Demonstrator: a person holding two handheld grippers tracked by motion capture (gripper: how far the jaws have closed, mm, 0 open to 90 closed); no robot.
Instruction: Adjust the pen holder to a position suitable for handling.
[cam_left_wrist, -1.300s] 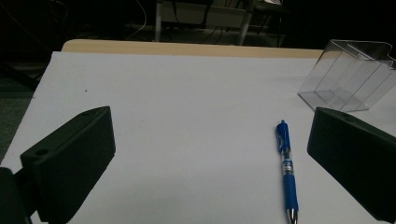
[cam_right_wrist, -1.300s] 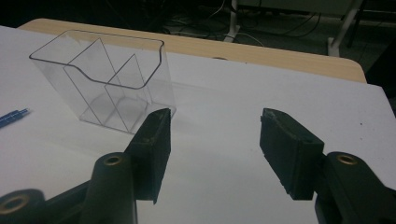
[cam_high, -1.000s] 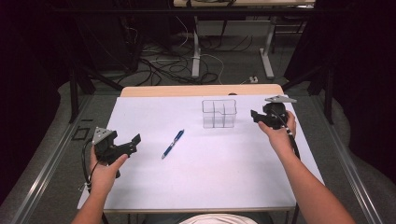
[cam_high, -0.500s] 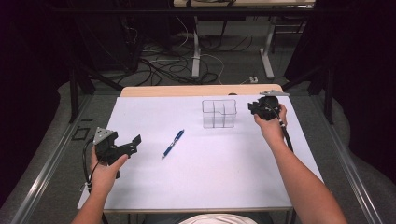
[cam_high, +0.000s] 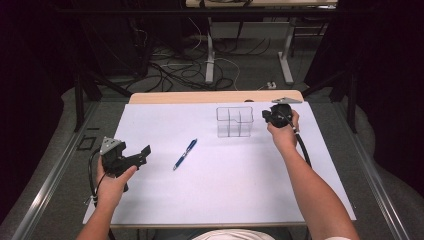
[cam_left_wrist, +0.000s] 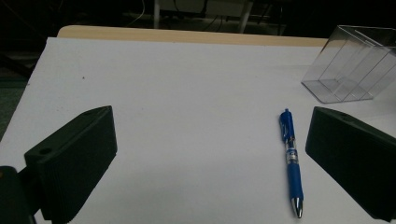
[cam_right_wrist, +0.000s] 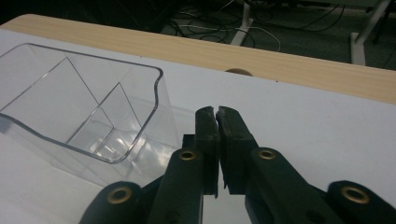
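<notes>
A clear plastic organizer box with inner dividers stands on the white sheet that covers the worktop, toward its far edge. The right tongs are held just beside the box's right wall, close to it but apart from it as far as the high view lets one tell. In the right gripper view these tongs are clenched, the two black jaws pressed flat together with nothing between them, and the box sits just to their left, its rim and dividers open to the top.

A blue retractable pen lies flat on the sheet, well to the left of the box and nearer the person, its tip turned toward the near edge. The left tongs are held farther left of the pen, apart from it, pointing toward it. In the left gripper view the left tongs are released, jaws spread wide, and the pen lies on the sheet close to the right-hand jaw, with the box beyond it.
</notes>
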